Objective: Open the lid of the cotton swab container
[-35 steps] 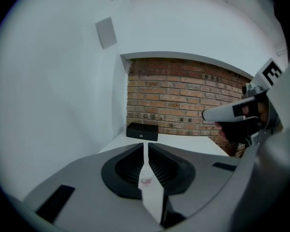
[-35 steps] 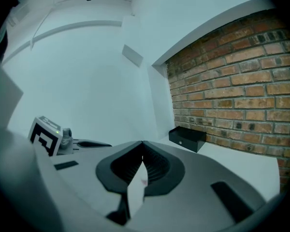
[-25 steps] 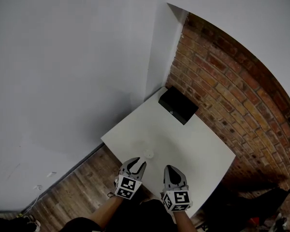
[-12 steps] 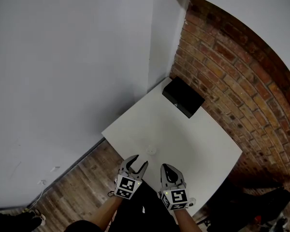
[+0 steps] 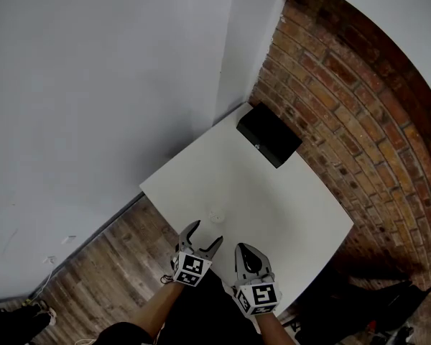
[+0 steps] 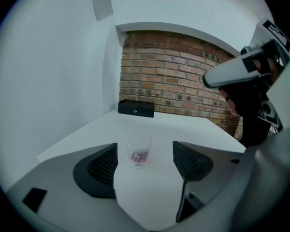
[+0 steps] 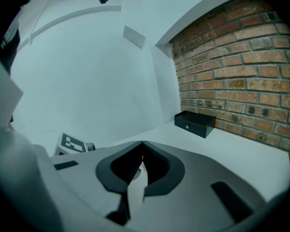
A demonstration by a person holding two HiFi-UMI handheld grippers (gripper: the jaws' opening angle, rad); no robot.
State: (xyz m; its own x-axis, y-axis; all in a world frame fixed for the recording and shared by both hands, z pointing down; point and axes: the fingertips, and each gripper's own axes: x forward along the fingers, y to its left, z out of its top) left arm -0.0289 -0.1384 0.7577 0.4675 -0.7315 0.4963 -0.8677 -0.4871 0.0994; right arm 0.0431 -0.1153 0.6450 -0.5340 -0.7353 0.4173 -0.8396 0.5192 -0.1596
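Observation:
The cotton swab container (image 5: pixel 216 213) is a small clear round tub with a pink label (image 6: pixel 138 150), standing upright near the front edge of the white table (image 5: pixel 273 192). My left gripper (image 5: pixel 205 234) is just short of it, and its jaws have just been opening. They now stand wide apart with nothing between them. In the left gripper view the tub shows through the gap of that gripper (image 6: pixel 145 145), a little ahead of the tips. My right gripper (image 5: pixel 245 248) is to the right of the left one, shut and empty, its tips touching (image 7: pixel 142 142).
A black box (image 5: pixel 268 134) sits at the table's far corner against the brick wall (image 5: pixel 359 121). A white wall (image 5: pixel 93 85) runs along the left. Wooden floor (image 5: pixel 108 272) lies below the table's left edge. The right gripper's body (image 6: pixel 232 71) shows at the upper right of the left gripper view.
The left gripper's jaws have spread from nearly together to wide apart. Both grippers have sunk lower by the table's front edge, the left one more.

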